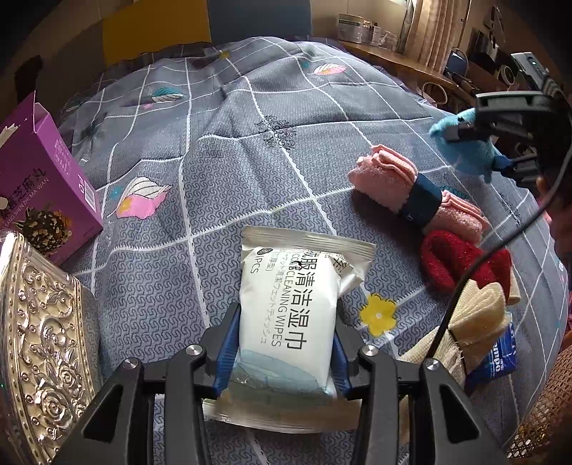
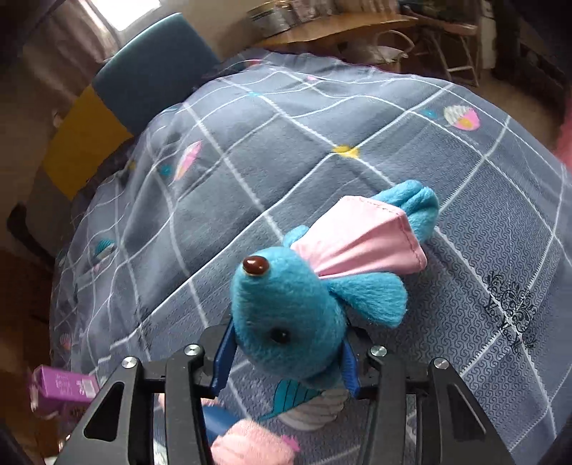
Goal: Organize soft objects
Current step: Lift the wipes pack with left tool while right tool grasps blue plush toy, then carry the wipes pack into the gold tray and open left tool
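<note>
Grey bed cover w/ white grid lines & leaf and flower prints (image 1: 221,171) fills most of both views. Purple cardboard box w/ open flap (image 1: 46,179) sits at the bed's left edge. Shiny silver metal box w/ raised rose pattern (image 1: 39,329) is just in front of it, at the near-left corner. Blue & yellow headboard panels (image 1: 200,25) stand along the far edge. Wooden desk (image 1: 393,60) w/ a round tin & small stuff on it is past the far-right corner. Beige curtain (image 1: 429,32) hangs behind the desk.
</note>
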`<state>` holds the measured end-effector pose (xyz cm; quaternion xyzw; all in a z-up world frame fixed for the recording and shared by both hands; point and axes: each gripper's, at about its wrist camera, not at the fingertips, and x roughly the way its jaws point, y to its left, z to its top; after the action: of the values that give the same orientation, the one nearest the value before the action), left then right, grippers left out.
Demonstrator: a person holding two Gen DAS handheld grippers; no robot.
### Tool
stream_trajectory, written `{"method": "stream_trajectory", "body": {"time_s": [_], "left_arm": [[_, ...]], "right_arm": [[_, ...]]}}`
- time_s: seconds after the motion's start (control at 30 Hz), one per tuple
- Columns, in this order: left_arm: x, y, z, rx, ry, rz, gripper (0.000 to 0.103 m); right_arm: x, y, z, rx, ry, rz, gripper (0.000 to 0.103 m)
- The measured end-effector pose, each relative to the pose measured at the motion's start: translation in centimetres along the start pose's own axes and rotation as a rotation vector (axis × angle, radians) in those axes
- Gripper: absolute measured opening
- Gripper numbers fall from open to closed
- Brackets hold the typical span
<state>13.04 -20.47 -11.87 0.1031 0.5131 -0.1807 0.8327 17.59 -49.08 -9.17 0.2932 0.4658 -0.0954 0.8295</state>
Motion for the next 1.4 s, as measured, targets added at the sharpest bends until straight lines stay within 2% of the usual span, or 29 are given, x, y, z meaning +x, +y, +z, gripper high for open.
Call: {"method": "stream_trajectory", "body": {"time_s": [0.1,0.13,0.27,0.4,0.57,0.67,0.77,0.87,0.93,1.03,1.13,1.3,1.4], "left_arm": [[-0.1,0.2,0.2,-0.005,0.015,-0.01,0.043],[-0.3,0.2,0.2,-0.007,0.021,-0.012,0.042],[-1.6,0.4,0.4,-0.017,0.009,-0.018,0.042],[-3.9,0.4,1.5,-0.006,-0.03,-0.034,0.042],[-6.9,1.5,5.5,-0.004,-0.09,-0.048,0.042],[-8.6,3.6,9.0,-0.048,-0.118,-0.05,0.042],[-10.3,7.5,12.3,-0.123,-0.151,-0.023,0.042],[-12.2,12.3,14.4,-0.209,-0.194,0.02,0.042],[-13.5,16.1,14.6,-0.274,-0.218,0.058,0.042],[-14.9,21.2,13.2,-0.35,-0.24,0.114,0.042],[-15.9,25.9,9.6,-0.413,-0.245,0.165,0.042],[-17.4,32.4,0.8,-0.542,-0.242,0.217,0.042],[-18.4,35.9,-5.3,-0.656,-0.239,0.233,0.042]], "right_arm": [[-0.8,1.3,-2.3,-0.131,0.001,-0.128,0.052],[-0.5,1.1,-3.1,-0.142,0.027,-0.143,0.051],[1.2,-0.8,-4.8,-0.12,0.116,-0.159,0.054],[1.5,-1.0,-5.2,-0.112,0.134,-0.148,0.056],[1.6,-0.8,-5.5,-0.135,0.132,-0.155,0.057],[1.4,-0.8,-5.4,-0.129,0.13,-0.149,0.057],[1.1,-0.7,-5.5,-0.157,0.124,-0.153,0.057],[1.3,0.1,-5.6,-0.198,0.113,-0.165,0.056],[1.4,0.5,-5.8,-0.227,0.107,-0.176,0.056],[1.4,1.0,-6.0,-0.27,0.1,-0.195,0.055],[1.6,1.2,-6.1,-0.294,0.097,-0.207,0.055],[1.4,1.2,-6.2,-0.305,0.091,-0.22,0.054],[1.7,1.4,-6.3,-0.312,0.088,-0.23,0.054]]}}
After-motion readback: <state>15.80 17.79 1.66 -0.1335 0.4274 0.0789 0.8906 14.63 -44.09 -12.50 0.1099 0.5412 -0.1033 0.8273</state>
